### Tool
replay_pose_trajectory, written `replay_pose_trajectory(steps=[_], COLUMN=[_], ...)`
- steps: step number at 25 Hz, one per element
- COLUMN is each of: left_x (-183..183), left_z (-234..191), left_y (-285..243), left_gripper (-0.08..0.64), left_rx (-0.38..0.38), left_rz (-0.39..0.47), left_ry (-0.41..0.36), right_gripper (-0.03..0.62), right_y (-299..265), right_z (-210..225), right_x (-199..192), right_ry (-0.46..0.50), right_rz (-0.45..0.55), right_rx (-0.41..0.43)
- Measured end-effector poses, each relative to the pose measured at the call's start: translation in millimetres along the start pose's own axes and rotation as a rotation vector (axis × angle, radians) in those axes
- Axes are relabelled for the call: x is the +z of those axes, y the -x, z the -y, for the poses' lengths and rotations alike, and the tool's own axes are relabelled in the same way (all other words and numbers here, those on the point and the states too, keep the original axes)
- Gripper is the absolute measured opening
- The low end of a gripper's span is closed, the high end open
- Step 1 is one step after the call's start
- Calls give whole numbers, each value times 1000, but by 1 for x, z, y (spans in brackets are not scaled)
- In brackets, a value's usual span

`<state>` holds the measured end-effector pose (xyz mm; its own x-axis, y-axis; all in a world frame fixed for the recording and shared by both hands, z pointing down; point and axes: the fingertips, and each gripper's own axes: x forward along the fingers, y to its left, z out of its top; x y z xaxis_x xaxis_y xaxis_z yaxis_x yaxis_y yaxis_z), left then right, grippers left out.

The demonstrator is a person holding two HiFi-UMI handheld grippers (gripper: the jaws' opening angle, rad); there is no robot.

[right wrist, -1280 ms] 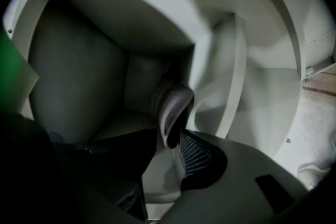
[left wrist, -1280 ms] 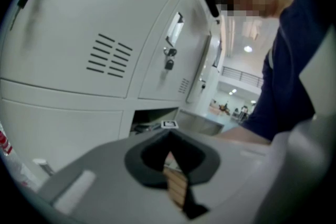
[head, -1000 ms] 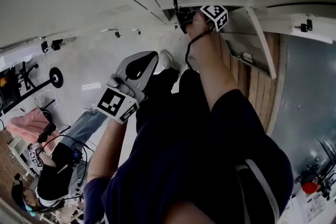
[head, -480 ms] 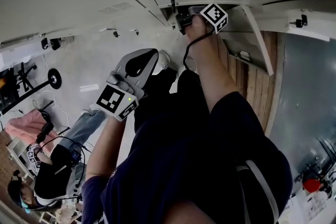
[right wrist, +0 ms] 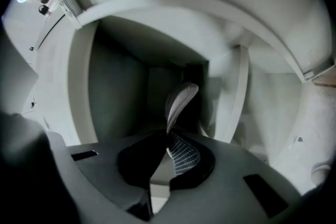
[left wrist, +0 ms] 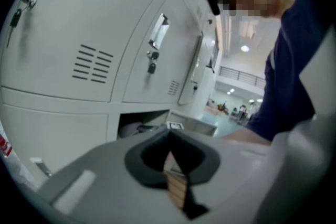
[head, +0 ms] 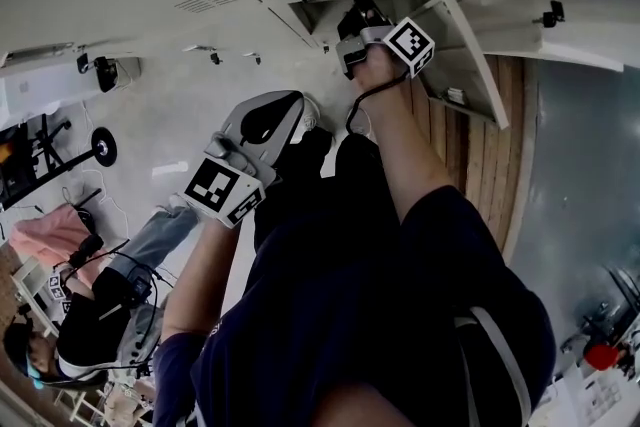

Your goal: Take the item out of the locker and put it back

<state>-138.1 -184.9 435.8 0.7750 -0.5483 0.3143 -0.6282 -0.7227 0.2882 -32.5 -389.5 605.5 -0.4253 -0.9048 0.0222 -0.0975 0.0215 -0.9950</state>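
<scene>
Grey lockers (left wrist: 63,60), one compartment (right wrist: 121,92) open: your R gripper (right wrist: 168,145) has just been closing its jaws, pinching a thin grey item (right wrist: 179,101) at its opening; L gripper (left wrist: 170,157) clenched, empty.

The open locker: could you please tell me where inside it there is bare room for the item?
Bare room lies left of the item, held in the right tool, up to the left wall of the locker. Right of it, toward the frame post, is tight; the floor is hidden.
</scene>
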Motion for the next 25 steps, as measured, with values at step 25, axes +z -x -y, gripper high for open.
replay_pose_trajectory(steps=[25], left_x=[15], left_z=[91], left_y=[-29], left_gripper=[3], left_rx=[24], left_rz=[40], left_ry=[-8], right_gripper=[20], right_y=[121], right_z=[-45], right_x=[7], right_ry=[-25], right_rz=[-124], right_rx=[49])
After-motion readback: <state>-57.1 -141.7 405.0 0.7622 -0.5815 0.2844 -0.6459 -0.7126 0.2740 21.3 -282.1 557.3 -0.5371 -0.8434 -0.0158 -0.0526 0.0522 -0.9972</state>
